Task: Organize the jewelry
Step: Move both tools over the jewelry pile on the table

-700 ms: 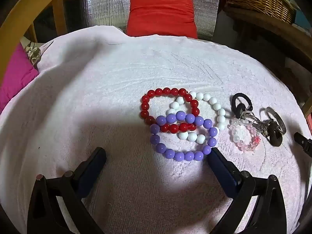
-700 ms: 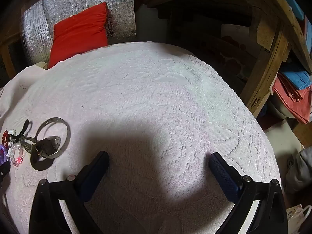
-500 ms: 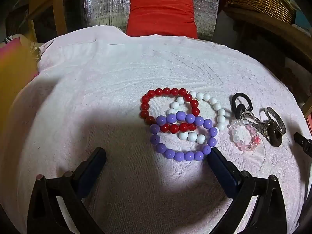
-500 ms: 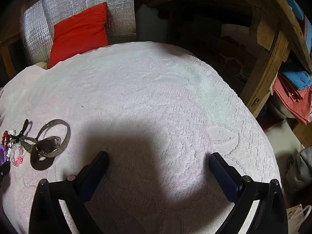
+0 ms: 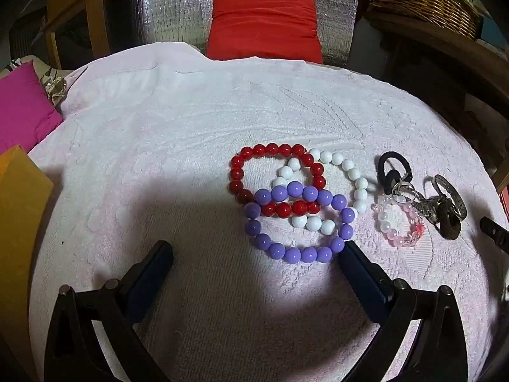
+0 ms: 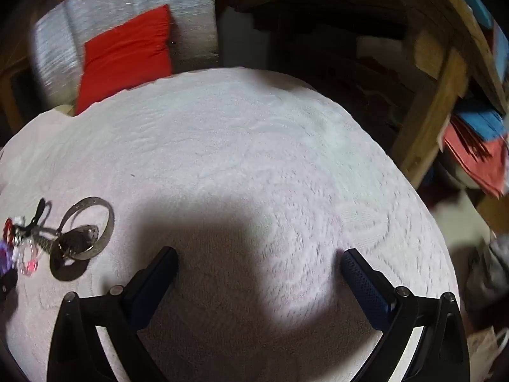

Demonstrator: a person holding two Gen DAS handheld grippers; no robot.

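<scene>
The left hand-held gripper (image 5: 254, 254) hangs spread wide and empty over the white towel (image 5: 178, 146), with the purple bracelet (image 5: 299, 222) just past its tips at 1 o'clock, overlapping the red bracelet (image 5: 273, 178) and white bracelet (image 5: 343, 187). At 3 o'clock of these lie a pink bracelet (image 5: 399, 222), a black hair tie (image 5: 393, 168) and metal rings (image 5: 448, 200). The right hand-held gripper (image 6: 259, 256) is also spread and empty over bare towel, the rings at its 9 o'clock.

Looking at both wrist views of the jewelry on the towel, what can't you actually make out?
- White bracelet: left wrist view, partly covered by red bracelet and purple bracelet.
- Keyring cluster: tangled, pieces indistinct.
- Right wrist view: motion-blurred; bead bracelets cut off at left edge.
</scene>
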